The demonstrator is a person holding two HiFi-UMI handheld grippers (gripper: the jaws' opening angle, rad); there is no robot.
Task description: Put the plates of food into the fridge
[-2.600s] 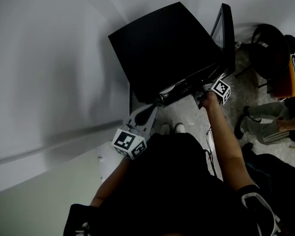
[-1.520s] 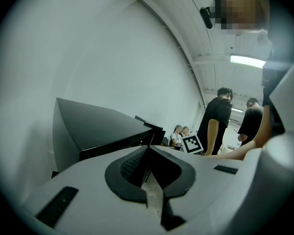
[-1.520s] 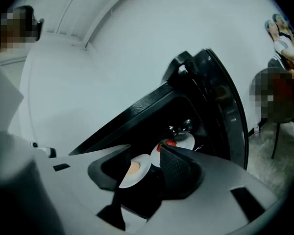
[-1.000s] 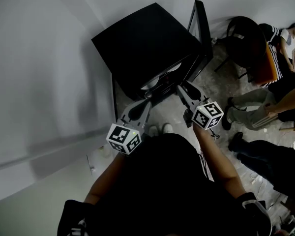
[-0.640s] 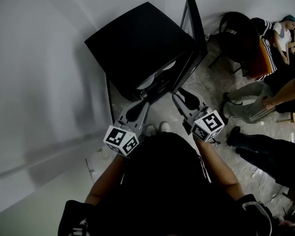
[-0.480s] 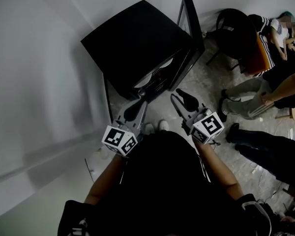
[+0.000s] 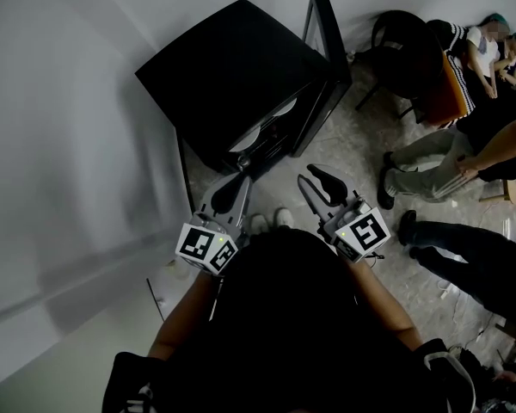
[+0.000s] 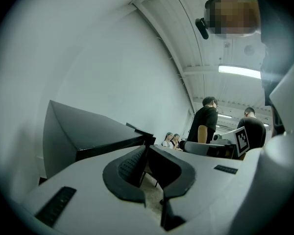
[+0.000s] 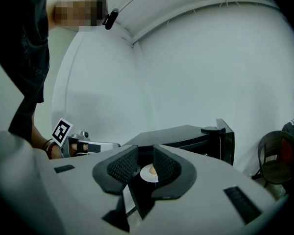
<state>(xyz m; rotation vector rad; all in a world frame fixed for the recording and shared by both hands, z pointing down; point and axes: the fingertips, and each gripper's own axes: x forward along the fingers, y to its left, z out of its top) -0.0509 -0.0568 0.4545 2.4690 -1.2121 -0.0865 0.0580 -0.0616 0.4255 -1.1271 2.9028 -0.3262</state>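
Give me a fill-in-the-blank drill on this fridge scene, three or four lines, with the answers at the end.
1. The fridge is ___ in colour.
2. Its door stands ___.
3. The white plates sit ___ the fridge.
4. In the head view, the dark chair stands to the fridge's ___.

Missing words: black; open; inside; right.

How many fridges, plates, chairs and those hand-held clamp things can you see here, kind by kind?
Fridge: 1
Plates, seen inside it: 2
Hand-held grippers: 2
Chair: 1
Total: 6
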